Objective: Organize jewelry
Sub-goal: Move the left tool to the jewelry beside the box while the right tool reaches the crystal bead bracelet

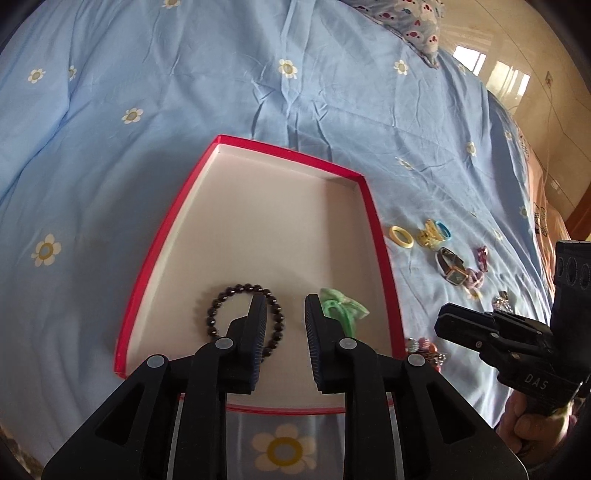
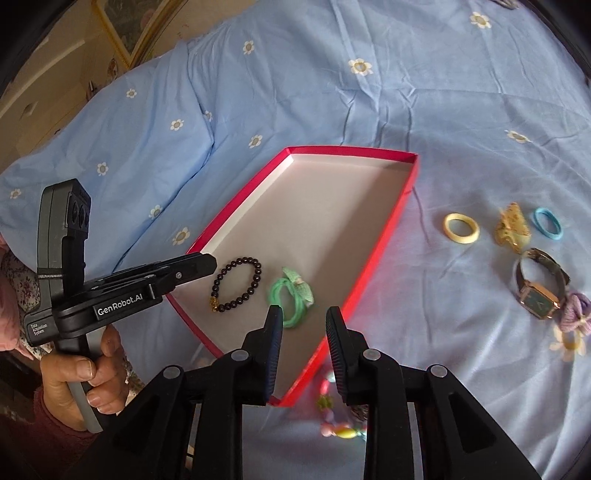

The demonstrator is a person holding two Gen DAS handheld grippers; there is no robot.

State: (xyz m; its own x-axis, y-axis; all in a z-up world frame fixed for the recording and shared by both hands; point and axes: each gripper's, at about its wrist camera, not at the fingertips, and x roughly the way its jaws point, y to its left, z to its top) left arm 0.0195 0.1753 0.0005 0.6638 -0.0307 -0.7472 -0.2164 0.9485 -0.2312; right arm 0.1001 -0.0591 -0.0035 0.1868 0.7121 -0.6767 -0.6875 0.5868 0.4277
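A shallow red box with a pale inside lies on the blue bedspread. In it are a dark bead bracelet and a green hair tie. My left gripper is open and empty over the box's near end, between the two. My right gripper is open and empty above the box's near right edge; it also shows in the left wrist view. A colourful bead bracelet lies on the bed beside the box.
On the bed right of the box lie a yellow ring, a gold claw clip, a blue hair tie, a wristwatch and a purple scrunchie. A patterned pillow lies far back.
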